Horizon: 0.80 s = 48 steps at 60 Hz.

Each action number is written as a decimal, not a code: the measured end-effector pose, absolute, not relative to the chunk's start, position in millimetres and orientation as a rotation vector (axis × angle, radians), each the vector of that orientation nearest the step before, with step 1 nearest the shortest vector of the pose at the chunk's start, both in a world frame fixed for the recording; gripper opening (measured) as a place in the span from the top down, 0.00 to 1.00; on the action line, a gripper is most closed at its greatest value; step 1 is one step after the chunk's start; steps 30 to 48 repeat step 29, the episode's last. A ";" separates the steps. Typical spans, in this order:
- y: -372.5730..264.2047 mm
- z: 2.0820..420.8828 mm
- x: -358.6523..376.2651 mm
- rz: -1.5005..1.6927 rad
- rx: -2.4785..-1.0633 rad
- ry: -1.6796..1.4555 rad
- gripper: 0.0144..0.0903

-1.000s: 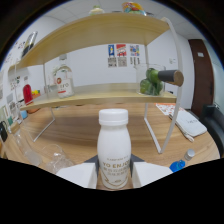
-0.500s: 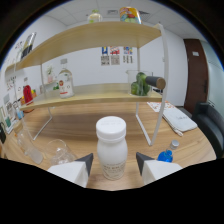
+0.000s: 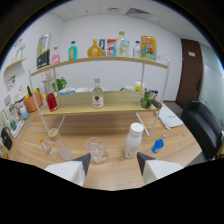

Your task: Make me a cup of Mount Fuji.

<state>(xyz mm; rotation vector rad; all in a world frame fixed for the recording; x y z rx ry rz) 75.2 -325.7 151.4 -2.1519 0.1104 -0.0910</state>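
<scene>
Hovering above the wooden table (image 3: 115, 167), the gripper (image 3: 113, 162) holds its two white fingers (image 3: 80, 164) spread apart with nothing between them, only bare tabletop in the gap. Taking the white bottle (image 3: 133, 140) as the landmark: it stands upright on the table, cap on, just beyond the right finger and free of it. A clear glass cup (image 3: 96, 149) stands close to the bottle's left, nearer the left finger, with a strip of bare wood between cup and bottle. Just to the bottle's right lies a small blue object (image 3: 158, 146), with open tabletop running on to the table's right edge, where a dark chair (image 3: 202, 129) sits. Further left of the bottle, past the cup, a few small clear glasses (image 3: 54, 135) cluster near the left legs of a two-tier wooden shelf (image 3: 100, 107). Behind the bottle the shelf's right leg comes down close by; its lower board carries a clear bottle with a red label (image 3: 97, 94), a red bottle (image 3: 51, 100) and a green item (image 3: 146, 100), and its top board a row of colourful bottles (image 3: 95, 49). The stretch of table between the bottle and the fingers is bare
</scene>
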 end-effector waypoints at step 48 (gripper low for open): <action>-343.3 159.4 24.1 -0.083 -2.179 0.089 0.06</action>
